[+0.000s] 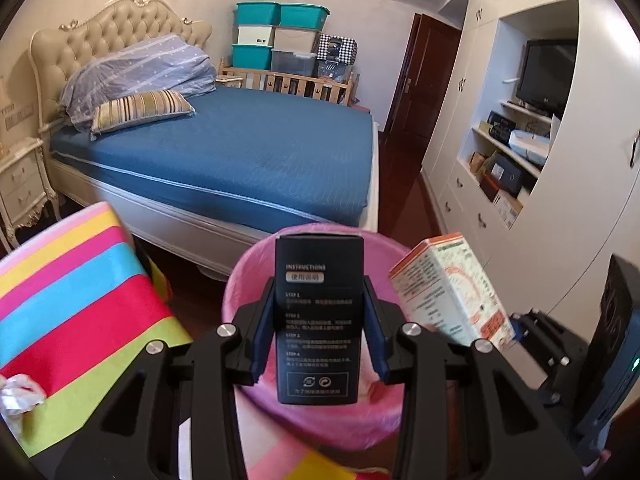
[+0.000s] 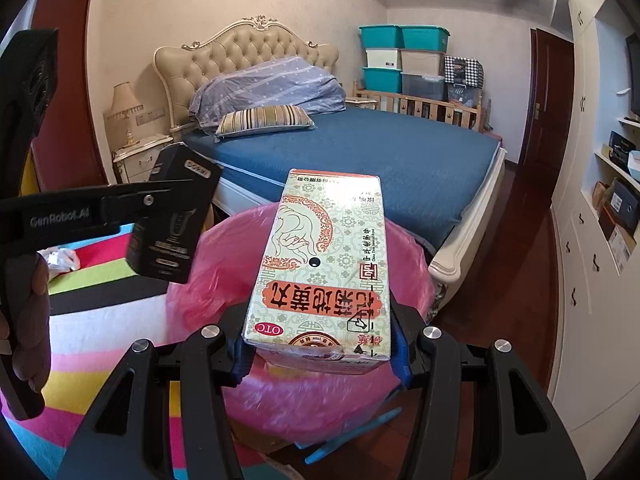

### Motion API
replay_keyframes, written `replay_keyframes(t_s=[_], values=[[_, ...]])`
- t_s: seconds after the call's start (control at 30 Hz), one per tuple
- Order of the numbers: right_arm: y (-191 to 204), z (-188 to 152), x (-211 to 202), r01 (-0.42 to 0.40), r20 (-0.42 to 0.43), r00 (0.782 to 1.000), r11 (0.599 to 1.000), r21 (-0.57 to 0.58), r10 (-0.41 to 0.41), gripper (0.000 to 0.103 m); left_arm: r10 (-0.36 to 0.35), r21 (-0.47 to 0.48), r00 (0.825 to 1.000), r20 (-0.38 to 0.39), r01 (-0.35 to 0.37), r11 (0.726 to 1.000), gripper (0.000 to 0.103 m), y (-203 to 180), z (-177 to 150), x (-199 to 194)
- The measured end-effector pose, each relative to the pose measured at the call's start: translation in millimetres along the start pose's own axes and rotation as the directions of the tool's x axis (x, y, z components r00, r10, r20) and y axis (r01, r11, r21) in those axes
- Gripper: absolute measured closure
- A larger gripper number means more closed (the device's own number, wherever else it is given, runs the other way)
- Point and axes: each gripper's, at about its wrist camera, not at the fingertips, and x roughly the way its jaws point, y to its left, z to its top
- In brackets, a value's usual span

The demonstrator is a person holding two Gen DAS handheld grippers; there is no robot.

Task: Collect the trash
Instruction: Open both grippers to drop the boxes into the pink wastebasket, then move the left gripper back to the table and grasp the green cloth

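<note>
My left gripper (image 1: 319, 284) is shut on a black box (image 1: 319, 320) with white instruction text, held upright above a bin lined with a pink bag (image 1: 250, 268). In the right wrist view the same black box (image 2: 172, 220) hangs in the left gripper (image 2: 160, 200) at the bin's left rim. A cream and orange medicine box (image 2: 320, 272) lies flat between the blue pads of my right gripper (image 2: 320, 344), which is shut on it over the pink bin (image 2: 212, 272). From the left wrist view that medicine box (image 1: 452, 292) sits at the bin's right edge.
A bright striped cloth (image 1: 80, 300) covers a surface left of the bin, with crumpled white paper (image 1: 18, 396) on it. A bed (image 1: 240, 152) stands behind the bin. White cabinets with shelves (image 1: 500, 152) line the right. A blue stick (image 2: 352, 432) lies on the floor.
</note>
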Motion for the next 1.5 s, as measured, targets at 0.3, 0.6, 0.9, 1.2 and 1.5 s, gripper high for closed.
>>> replay_keyframes(t_s=[0.3, 0.6, 0.9, 1.2, 1.5], values=[[-14, -17, -23, 0.027, 0.035, 0.999, 0.999, 0.047, -0.029, 0.032, 0.144, 0.013, 0.987, 0.068, -0.145, 0.989, 0.009, 9, -11, -22], [18, -40, -67, -0.03, 0.065, 0.998, 0.998, 0.062, 0.026, 0.026, 0.327, 0.078, 0.94, 0.095, -0.335, 0.939, 0.005, 37, -69, -86], [78, -44, -84, -0.098, 0.066, 0.993, 0.995, -0.004, 0.098, 0.024, 0.398, 0.126, 0.912, 0.1, -0.409, 0.904, 0.005, 62, -132, -151], [148, -48, -74, -0.186, 0.002, 0.982, 0.979, -0.087, 0.187, 0.024, 0.475, 0.05, 0.878, 0.062, -0.478, 0.877, 0.005, 113, -174, -198], [220, -52, -64, -0.264, -0.046, 0.964, 0.949, -0.173, 0.26, 0.024, 0.588, -0.016, 0.808, 0.047, -0.588, 0.809, 0.005, 165, -196, -244]])
